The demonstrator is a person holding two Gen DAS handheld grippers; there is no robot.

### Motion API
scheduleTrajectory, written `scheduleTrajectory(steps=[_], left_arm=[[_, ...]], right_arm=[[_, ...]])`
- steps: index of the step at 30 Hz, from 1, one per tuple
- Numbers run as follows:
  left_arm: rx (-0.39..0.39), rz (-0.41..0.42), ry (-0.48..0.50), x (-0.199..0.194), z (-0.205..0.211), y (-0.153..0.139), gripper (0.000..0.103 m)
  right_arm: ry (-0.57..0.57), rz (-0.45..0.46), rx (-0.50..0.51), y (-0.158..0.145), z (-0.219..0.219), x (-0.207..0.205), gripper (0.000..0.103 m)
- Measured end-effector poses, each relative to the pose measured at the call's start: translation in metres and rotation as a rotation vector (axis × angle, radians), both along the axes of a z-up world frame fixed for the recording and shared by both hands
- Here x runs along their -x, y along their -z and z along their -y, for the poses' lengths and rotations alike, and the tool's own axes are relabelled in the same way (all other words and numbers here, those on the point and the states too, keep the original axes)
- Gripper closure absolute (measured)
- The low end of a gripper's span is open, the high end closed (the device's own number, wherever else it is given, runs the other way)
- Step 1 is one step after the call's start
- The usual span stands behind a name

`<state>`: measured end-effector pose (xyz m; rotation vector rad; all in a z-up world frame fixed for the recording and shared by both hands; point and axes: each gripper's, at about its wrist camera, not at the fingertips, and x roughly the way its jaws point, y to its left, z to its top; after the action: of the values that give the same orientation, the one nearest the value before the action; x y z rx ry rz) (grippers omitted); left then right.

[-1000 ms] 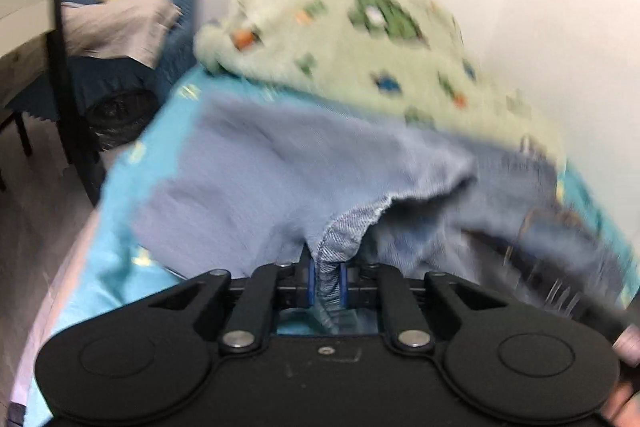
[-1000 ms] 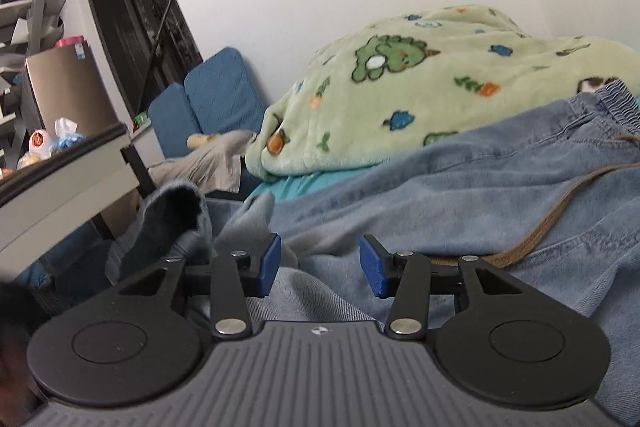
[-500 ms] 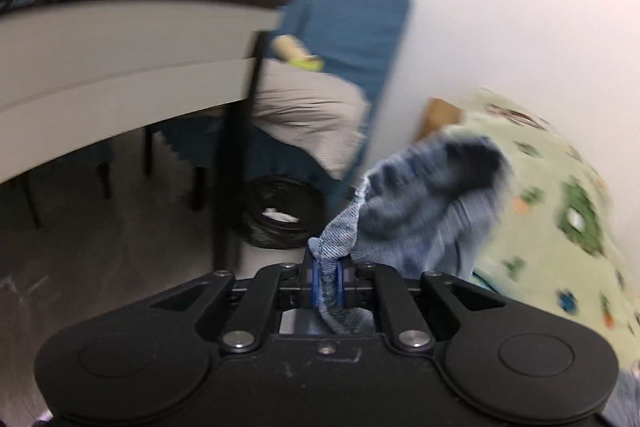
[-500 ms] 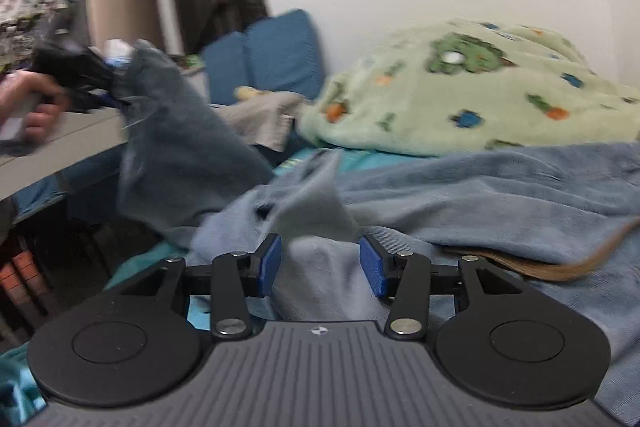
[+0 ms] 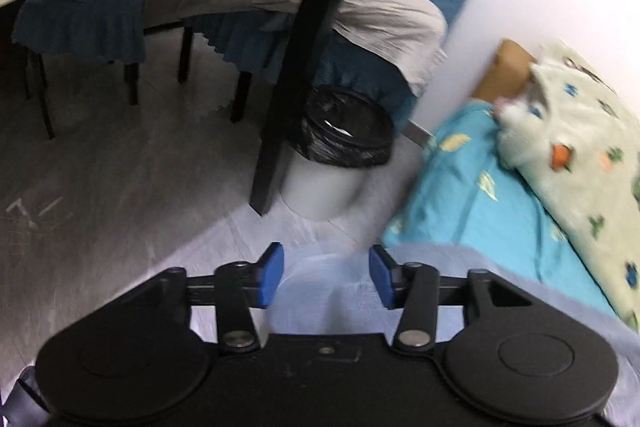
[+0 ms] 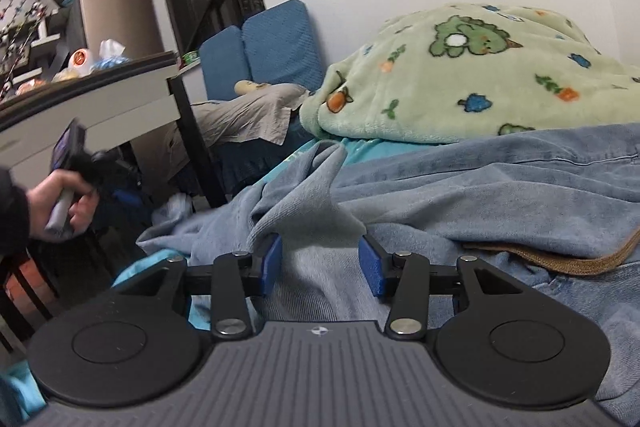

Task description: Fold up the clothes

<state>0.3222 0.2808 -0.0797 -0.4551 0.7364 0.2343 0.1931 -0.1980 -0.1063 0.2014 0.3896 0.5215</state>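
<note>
Bed [image 6: 360, 149], teal sheet: jeans [image 6: 500, 187] sprawl across it, rumpled, one leg bunched at the near edge. No clean fold visible; judged early, most folding left. Left hand-held gripper [image 5: 326, 275] jaws apart, empty, over denim at the bed's edge. Right hand-held gripper [image 6: 319, 265] apart, straddling a raised fold.

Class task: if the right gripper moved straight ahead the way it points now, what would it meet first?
Probably the raised fold of the blue jeans, just beyond the open right gripper; exact depth is unclear.
</note>
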Motion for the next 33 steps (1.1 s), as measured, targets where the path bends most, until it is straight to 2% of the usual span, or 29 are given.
scheduleTrajectory(steps=[5,8,14,17,20,25,31,33], left_arm=[[0.050,0.014,0.121,0.051,0.046,-0.023,0.055],[0.149,0.039,0.200,0.083,0.083,-0.032,0.055],[0.234,0.014,0.326,0.123,0.167,-0.035,0.053],[0.251,-0.053,0.364,0.126,0.196,-0.034,0.052],[0.283,-0.099,0.344,0.121,0.216,-0.030,0.050],[0.343,-0.138,0.297,0.119,0.248,-0.007,0.047],[0.395,-0.172,0.248,0.111,0.281,0.026,0.047],[0.364,-0.166,0.241,0.107,0.289,0.030,0.048]], right_arm=[[0.117,-0.035,-0.020,-0.019,0.012,0.018,0.058],[0.202,-0.060,-0.075,-0.036,0.038,0.031,0.058],[0.341,-0.003,-0.037,-0.090,0.091,0.065,0.058],[0.429,0.004,0.026,-0.104,0.121,0.095,0.058],[0.518,-0.046,0.036,-0.100,0.156,0.115,0.058],[0.634,-0.192,-0.199,-0.072,0.215,0.126,0.058],[0.677,-0.285,-0.347,-0.038,0.237,0.109,0.058],[0.668,-0.305,-0.369,-0.035,0.227,0.106,0.058]])
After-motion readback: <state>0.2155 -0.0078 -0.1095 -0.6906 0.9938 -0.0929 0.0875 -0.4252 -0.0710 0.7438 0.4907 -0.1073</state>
